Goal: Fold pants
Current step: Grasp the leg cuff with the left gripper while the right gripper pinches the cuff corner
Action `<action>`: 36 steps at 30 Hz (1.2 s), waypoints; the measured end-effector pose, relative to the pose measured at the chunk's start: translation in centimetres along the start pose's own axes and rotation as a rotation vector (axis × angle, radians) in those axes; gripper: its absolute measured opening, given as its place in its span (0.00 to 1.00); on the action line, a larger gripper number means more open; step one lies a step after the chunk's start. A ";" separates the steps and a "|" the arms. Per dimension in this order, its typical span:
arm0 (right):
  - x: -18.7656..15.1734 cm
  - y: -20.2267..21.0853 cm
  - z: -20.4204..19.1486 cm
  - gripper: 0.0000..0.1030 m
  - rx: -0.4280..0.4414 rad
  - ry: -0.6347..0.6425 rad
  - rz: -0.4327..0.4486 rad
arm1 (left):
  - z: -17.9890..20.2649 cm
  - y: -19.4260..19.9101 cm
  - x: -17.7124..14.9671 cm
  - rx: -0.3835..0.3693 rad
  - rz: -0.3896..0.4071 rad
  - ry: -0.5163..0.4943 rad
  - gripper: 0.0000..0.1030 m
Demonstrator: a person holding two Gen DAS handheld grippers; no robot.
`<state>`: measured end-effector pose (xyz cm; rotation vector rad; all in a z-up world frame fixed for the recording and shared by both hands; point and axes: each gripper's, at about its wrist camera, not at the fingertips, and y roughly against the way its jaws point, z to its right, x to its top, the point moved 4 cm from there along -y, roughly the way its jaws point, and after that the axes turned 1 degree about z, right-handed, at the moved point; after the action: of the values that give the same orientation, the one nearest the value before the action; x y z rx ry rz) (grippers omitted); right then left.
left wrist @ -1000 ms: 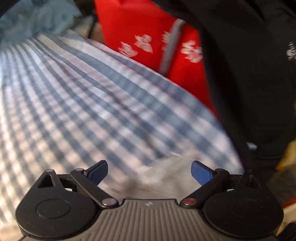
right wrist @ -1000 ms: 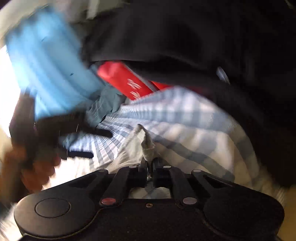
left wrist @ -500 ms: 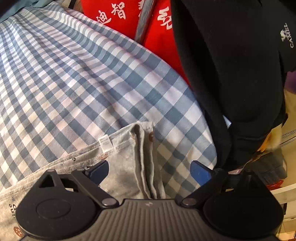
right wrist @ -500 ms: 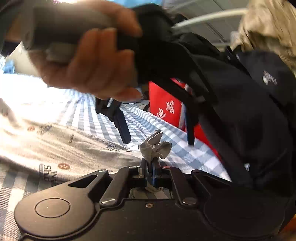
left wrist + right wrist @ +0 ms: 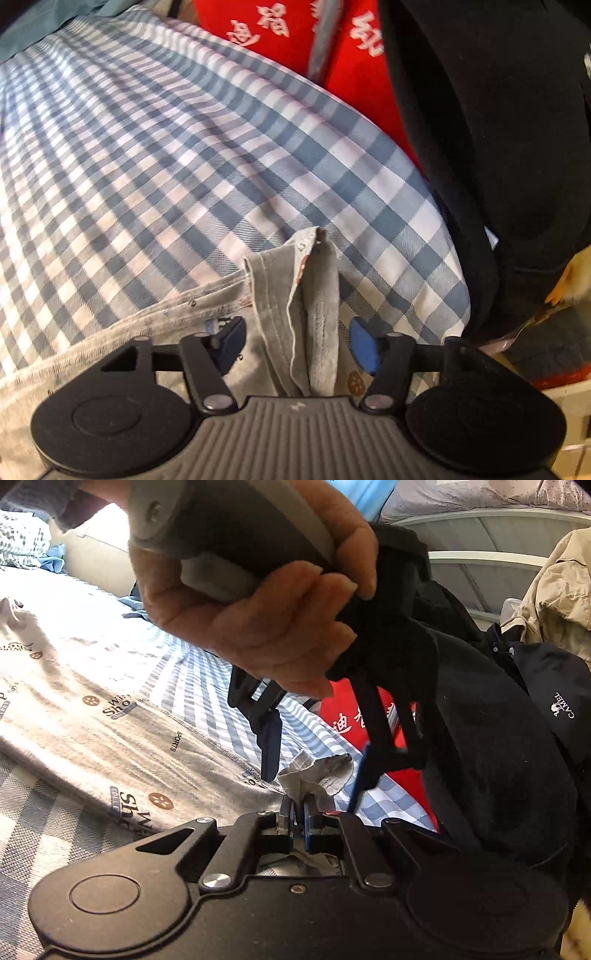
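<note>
While the right claw pins the cloth, the left one is coming in for its own grip.

Pants: grey printed pants (image 5: 110, 716) lie spread across the blue-checked bed (image 5: 155, 155), most of the cloth running out toward nine o'clock in the right wrist view; one bunched corner (image 5: 314, 295) stands up at the near edge.

Right claw: the right claw (image 5: 298, 812) is clamped tight on that bunched corner, a tuft of grey cloth sticking up at twelve o'clock above the pads.

Left claw: the left claw (image 5: 295, 339) is held by the person's hand (image 5: 258, 620) and points steeply down; it stands half-wide, with the raised fold between its blue pads (image 5: 364, 345). Its jaws have just been closing from nearly full width, yet a gap shows on both sides of the fold, so nothing is gripped by it.

What changed: half a second back the left jaws sat well outside the cloth; now they bracket the fold.

Meaning: I judge a second pinch beside the first is being set up, so the corner can be carried over for a fold.

Surroundings: a red bag (image 5: 288, 40) and a black jacket (image 5: 480, 129) crowd the bed's edge at one to three o'clock.
</note>
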<state>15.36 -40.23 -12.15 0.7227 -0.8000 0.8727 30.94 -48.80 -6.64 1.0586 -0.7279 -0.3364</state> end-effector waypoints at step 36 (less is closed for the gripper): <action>10.0 9.5 -11.0 0.00 0.301 0.161 0.143 | -18.6 14.5 -12.9 -0.154 0.296 0.395 0.06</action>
<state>14.49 -23.34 -7.33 0.8534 -0.5873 1.1814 33.10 -22.13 -4.14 0.8227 -0.4834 0.0720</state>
